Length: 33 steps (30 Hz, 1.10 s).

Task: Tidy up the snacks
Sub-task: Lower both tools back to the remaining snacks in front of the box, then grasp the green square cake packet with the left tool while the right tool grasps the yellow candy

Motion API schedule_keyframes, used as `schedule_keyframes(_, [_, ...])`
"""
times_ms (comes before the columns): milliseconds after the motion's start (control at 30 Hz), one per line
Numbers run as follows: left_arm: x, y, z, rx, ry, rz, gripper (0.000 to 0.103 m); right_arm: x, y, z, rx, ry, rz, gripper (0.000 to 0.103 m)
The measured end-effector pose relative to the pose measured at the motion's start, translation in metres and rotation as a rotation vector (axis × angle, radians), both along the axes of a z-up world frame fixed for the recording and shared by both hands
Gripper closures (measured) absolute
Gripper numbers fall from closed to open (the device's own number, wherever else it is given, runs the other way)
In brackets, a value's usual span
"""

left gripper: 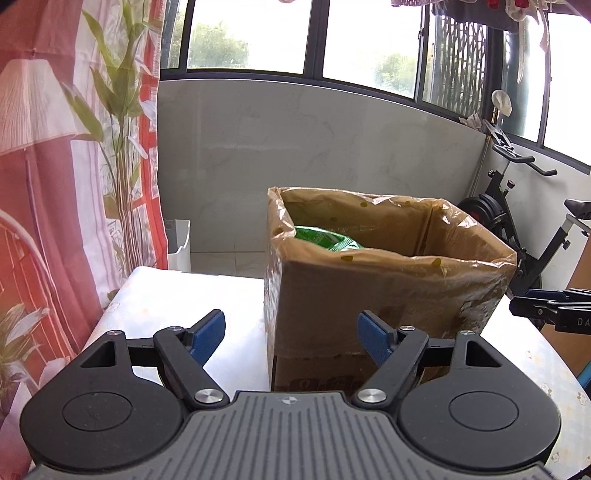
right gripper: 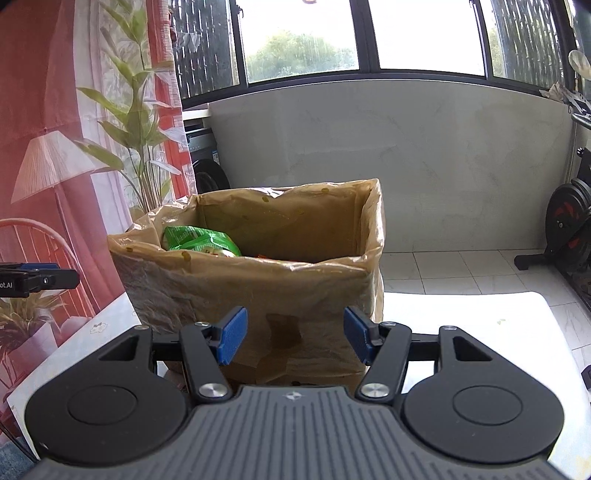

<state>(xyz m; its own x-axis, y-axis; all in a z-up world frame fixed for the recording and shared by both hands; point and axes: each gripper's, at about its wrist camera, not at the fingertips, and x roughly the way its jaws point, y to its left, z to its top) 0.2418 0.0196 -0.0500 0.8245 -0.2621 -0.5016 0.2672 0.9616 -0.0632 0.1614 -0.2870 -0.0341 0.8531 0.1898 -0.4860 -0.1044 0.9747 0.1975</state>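
Tabletop [left gripper: 177,295] of white, faintly flower-patterned material fills the near ground in both views, and on it stands a cardboard box [left gripper: 369,295] lined with a thin brownish plastic bag whose edge is folded out over the rim. Inside the box, toward its far left corner, a green snack packet [left gripper: 325,238] shows above the near wall; from the right wrist view the same green packet [right gripper: 199,242] leans against the left side of the lining, with a sliver of something orange beside it, too little to identify. At the left hangs a red and white curtain [left gripper: 55,147] printed with a lamp and leafy stems. Behind the table runs a grey wall [left gripper: 295,147] under dark-framed windows [left gripper: 258,33] with trees outside, and the floor is pale tile. An exercise bike [left gripper: 517,221] stands at the far right.

Left gripper [left gripper: 291,334] hovers just in front of the box's near left corner, its blue-padded fingers spread wide with nothing between them. Right gripper [right gripper: 295,334] faces the box's near wall, fingers likewise spread wide and holding nothing. Neither visibly touches the box.
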Motion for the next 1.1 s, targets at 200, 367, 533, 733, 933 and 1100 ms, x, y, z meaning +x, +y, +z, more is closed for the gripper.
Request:
schedule_keyframes(200, [-0.01, 0.016, -0.028, -0.014, 0.046, 0.014, 0.023, -0.012, 0.007, -0.017, 0.003, 0.032, -0.016, 0.042])
schedule_keyframes(367, [-0.013, 0.021, -0.057, -0.018, 0.112, 0.019, 0.025, -0.018, 0.017, -0.036, -0.003, 0.058, -0.015, 0.042])
schedule_keyframes(533, [-0.016, 0.017, -0.094, -0.033, 0.207, 0.005, 0.027, -0.02, 0.023, -0.059, 0.017, 0.121, 0.01, 0.042])
schedule_keyframes(733, [-0.013, 0.003, -0.135, 0.027, 0.286, -0.025, 0.035, -0.02, 0.019, -0.08, 0.042, 0.184, 0.012, 0.042])
schedule_keyframes(933, [-0.012, -0.007, -0.152, 0.082, 0.321, -0.064, 0.037, -0.02, 0.016, -0.094, 0.055, 0.216, 0.015, 0.042])
schedule_keyframes(1100, [-0.015, -0.021, -0.16, 0.126, 0.33, -0.091, 0.037, -0.016, 0.012, -0.1, 0.065, 0.236, 0.0, 0.042])
